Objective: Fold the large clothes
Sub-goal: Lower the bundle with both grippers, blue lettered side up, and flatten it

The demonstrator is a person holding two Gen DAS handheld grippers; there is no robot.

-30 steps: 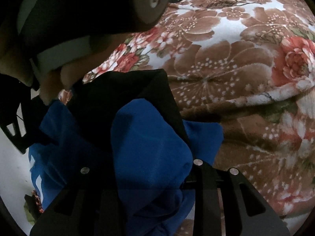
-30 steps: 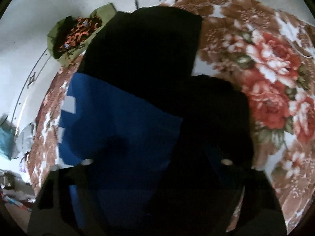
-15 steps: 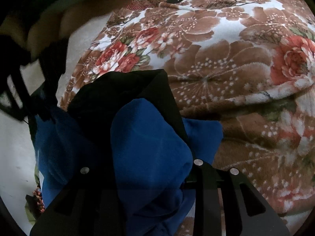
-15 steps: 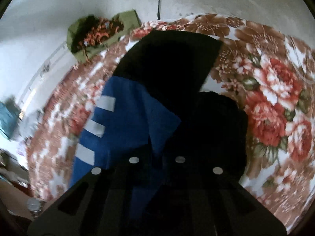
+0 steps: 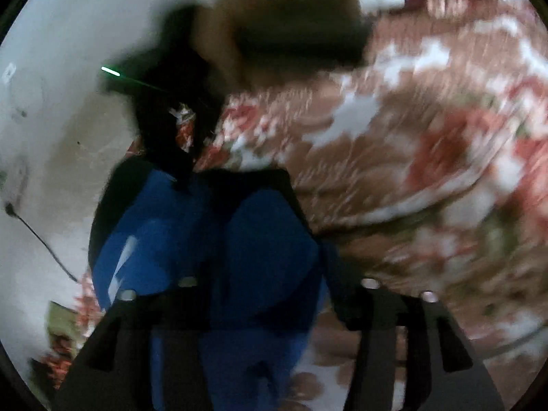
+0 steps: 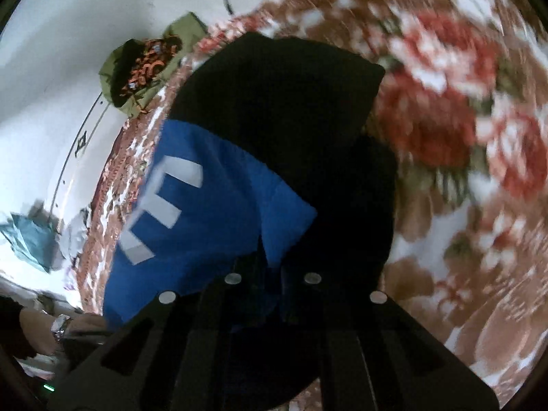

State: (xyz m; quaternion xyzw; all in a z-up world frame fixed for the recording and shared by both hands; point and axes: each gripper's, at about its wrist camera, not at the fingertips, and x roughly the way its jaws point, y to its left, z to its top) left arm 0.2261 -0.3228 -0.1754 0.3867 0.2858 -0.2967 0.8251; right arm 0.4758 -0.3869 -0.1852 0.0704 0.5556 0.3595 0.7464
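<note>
- Folding a blue and black garment is the job in hand; it lies bunched on the floral blanket of a bed, near the blanket's edge by the white floor.
- Right gripper: its fingers are drawn together and seem clamped on a dark fold at the garment's near end, though the fabric there is too dark to see the pinch itself.
- Left gripper: its jaws have just been opening. The fingers now stand apart with a blue hump of the garment between them, not visibly pressed.
- To do this step well, I judge the right grip should stay firm while the left clears the cloth without dragging the fold.
- Next, the left should likely take a fresh edge beside the white stripes, so the garment can be pulled flat on the blanket rather than stacked in a lump.
- Risk: thick, slack fabric may slump or spring back once released.
- Count: one blue and black garment; one blanket; two grippers; one green and orange cloth bundle beyond the blanket's far edge; one wristwatch on a wrist at the right view's lower left.
- Blur hides finer detail in the left view.
</note>
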